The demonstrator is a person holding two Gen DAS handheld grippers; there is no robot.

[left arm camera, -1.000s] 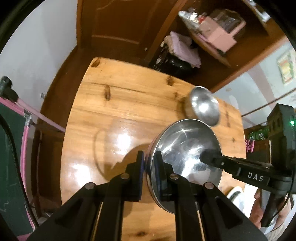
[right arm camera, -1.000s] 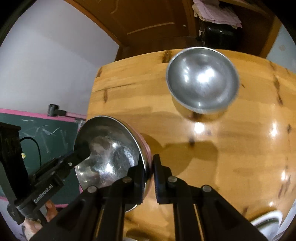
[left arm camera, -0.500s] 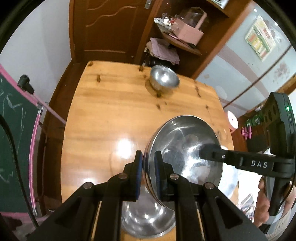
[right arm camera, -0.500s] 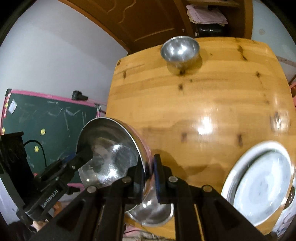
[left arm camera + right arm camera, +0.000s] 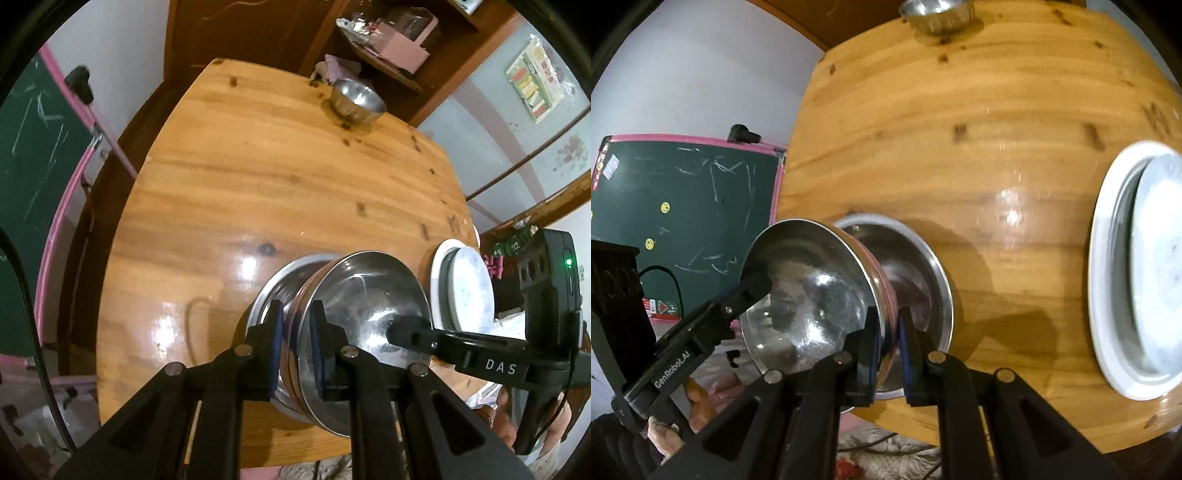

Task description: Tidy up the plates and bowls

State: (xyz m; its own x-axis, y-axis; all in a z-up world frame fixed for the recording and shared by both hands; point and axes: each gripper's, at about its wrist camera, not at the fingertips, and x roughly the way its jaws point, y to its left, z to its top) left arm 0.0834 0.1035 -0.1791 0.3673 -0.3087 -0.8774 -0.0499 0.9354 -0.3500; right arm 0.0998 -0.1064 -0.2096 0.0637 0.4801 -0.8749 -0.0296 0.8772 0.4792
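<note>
1. The left gripper (image 5: 295,339) is clamped on the rim of a steel bowl (image 5: 369,302), one pad outside the wall and one inside.
2. The right gripper (image 5: 888,339) pinches the opposite side of the same bowl (image 5: 809,291), so both claws are closed on it and neither is free.
3. In the left view the right gripper's black fingers (image 5: 410,330), marked "DAS", reach in from the right onto the bowl's far rim.
4. In the right view the left gripper (image 5: 753,284), marked "GenRobot.AI", comes in from the lower left, with a hand (image 5: 698,402) on its handle.
5. The held bowl is tilted and sits directly over a second steel bowl (image 5: 284,284) that rests on the table (image 5: 277,177) near its front edge; whether the two bowls touch cannot be told.
6. The lower bowl (image 5: 916,273) shows behind the held one as a wider rim.
7. A white plate (image 5: 1108,280) lies on the table to the right, well apart from the bowls, with a grey plate (image 5: 1160,258) stacked on it.
8. A small steel bowl (image 5: 356,99) stands alone at the table's far edge.
9. A green chalkboard (image 5: 683,206) with a pink frame leans to the left of the table.
10. A wooden shelf (image 5: 391,48) with a pink box is behind the far edge.
</note>
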